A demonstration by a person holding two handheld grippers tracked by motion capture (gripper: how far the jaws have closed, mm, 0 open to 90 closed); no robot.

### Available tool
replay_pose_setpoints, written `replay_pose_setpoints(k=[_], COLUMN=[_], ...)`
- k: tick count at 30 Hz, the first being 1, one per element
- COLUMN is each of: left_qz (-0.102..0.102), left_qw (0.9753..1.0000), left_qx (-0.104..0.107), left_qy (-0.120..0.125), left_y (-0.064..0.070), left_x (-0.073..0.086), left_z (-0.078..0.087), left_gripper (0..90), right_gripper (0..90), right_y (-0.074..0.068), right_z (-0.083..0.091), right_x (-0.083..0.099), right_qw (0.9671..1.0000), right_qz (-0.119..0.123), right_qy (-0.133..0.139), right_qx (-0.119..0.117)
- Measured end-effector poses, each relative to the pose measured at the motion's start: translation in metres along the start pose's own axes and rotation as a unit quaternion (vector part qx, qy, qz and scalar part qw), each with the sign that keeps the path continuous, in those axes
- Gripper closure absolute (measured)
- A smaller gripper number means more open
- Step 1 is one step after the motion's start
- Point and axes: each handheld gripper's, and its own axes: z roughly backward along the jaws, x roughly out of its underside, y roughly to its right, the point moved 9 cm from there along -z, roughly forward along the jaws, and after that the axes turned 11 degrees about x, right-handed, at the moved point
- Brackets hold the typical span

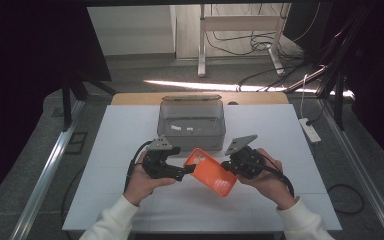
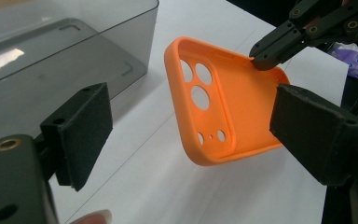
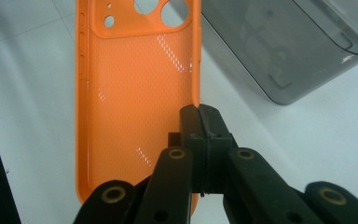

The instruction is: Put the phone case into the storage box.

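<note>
An orange phone case (image 1: 210,171) is held tilted above the white table, its inner side and camera holes showing (image 2: 223,107). My right gripper (image 1: 227,164) is shut on one long rim of the case (image 3: 135,93), its jaws pinched together on the thin edge (image 3: 199,112). Across from it in the left gripper view, the right gripper (image 2: 263,58) bites the far rim. My left gripper (image 1: 187,170) is open at the case's camera end. Its wide-apart pads (image 2: 81,135) stand on either side of that end, and the right-hand pad is close to the rim.
A smoky clear plastic box (image 1: 191,120) stands just behind the hands, mid-table (image 2: 51,70) (image 3: 284,46). The white table sheet (image 1: 120,150) spreads to both sides. A power strip (image 1: 310,129) lies on the floor at the right, with cables beyond.
</note>
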Motion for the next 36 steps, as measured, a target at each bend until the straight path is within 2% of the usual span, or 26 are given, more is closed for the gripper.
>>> replay_pose_setpoints(k=[6,11,19,29,36], left_qz=[0.005,0.013,0.018,0.025,0.026], left_qw=[0.9998,0.9995,0.9994,0.9986,0.9976], left_qx=[0.015,0.024,0.024,0.038,0.053], left_qy=[-0.014,-0.014,-0.016,-0.027,-0.037], left_y=[0.000,-0.002,-0.002,-0.001,0.001], left_x=[0.003,0.003,0.003,0.006,0.008], left_z=[-0.007,-0.009,-0.010,-0.013,-0.014], left_gripper=[18.1,21.3,26.2,42.0,57.3], right_gripper=[90.0,90.0,90.0,90.0,90.0], right_y=[-0.001,0.000,-0.002,-0.002,-0.003], right_z=[0.000,0.000,-0.001,-0.001,-0.002], right_x=[0.000,0.000,0.000,0.000,0.000], right_qw=[1.0000,1.0000,0.9999,0.9999,0.9999], right_qz=[0.006,0.006,0.011,0.012,0.015], right_qy=[0.000,0.001,0.001,0.002,0.003], right_qx=[0.003,0.005,0.003,0.003,0.002])
